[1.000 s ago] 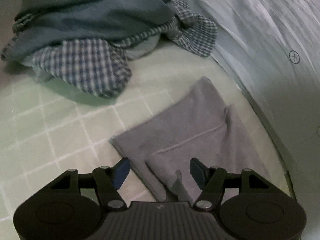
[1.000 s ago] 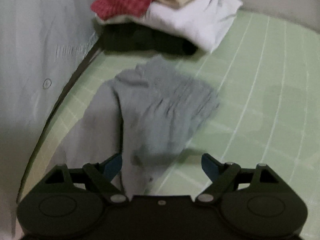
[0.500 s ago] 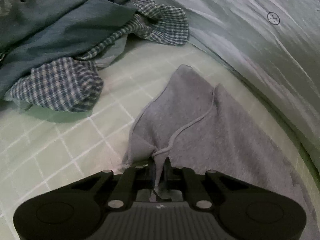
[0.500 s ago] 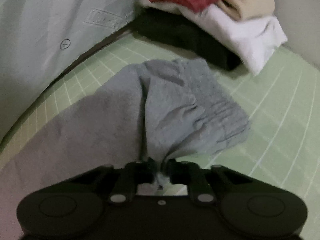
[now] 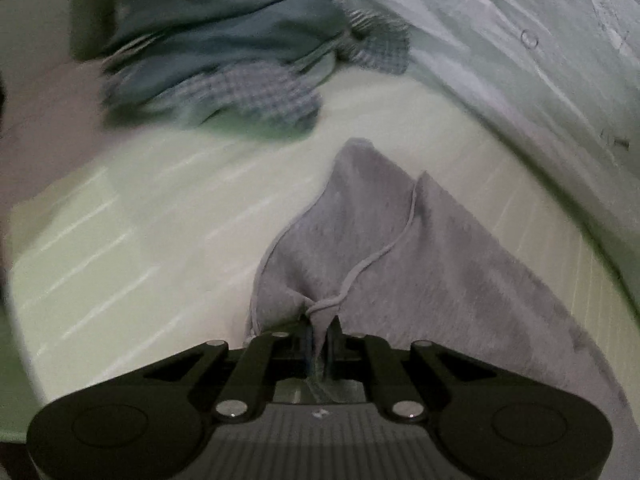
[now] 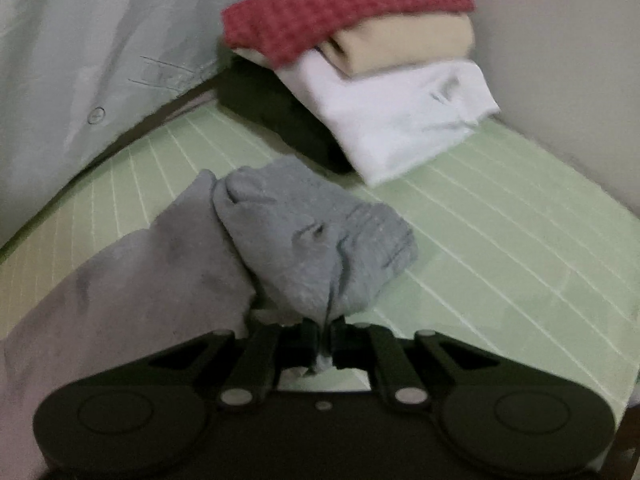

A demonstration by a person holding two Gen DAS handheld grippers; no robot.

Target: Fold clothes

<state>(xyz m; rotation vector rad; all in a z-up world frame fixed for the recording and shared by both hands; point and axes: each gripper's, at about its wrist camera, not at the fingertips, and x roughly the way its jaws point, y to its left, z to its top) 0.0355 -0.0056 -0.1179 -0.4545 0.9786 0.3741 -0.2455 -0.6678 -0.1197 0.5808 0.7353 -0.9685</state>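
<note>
A grey garment (image 5: 400,256) lies stretched over the green gridded mat (image 5: 160,240). My left gripper (image 5: 320,326) is shut on one hemmed edge of it, and the cloth puckers into the jaws. My right gripper (image 6: 325,330) is shut on the other end of the grey garment (image 6: 312,232), where it is bunched and lifted off the green mat (image 6: 500,240). The cloth sags between the two grips.
A pile of blue and checked clothes (image 5: 240,68) lies at the back left. A folded stack (image 6: 360,60) of red, beige, white and black clothes sits at the back. A pale sheet (image 5: 540,60) borders the mat; it also shows in the right wrist view (image 6: 80,60).
Both grippers closed on the grey garment's ends a second ago. Since then both have drawn back and lifted, and the cloth has pulled up from the mat.
</note>
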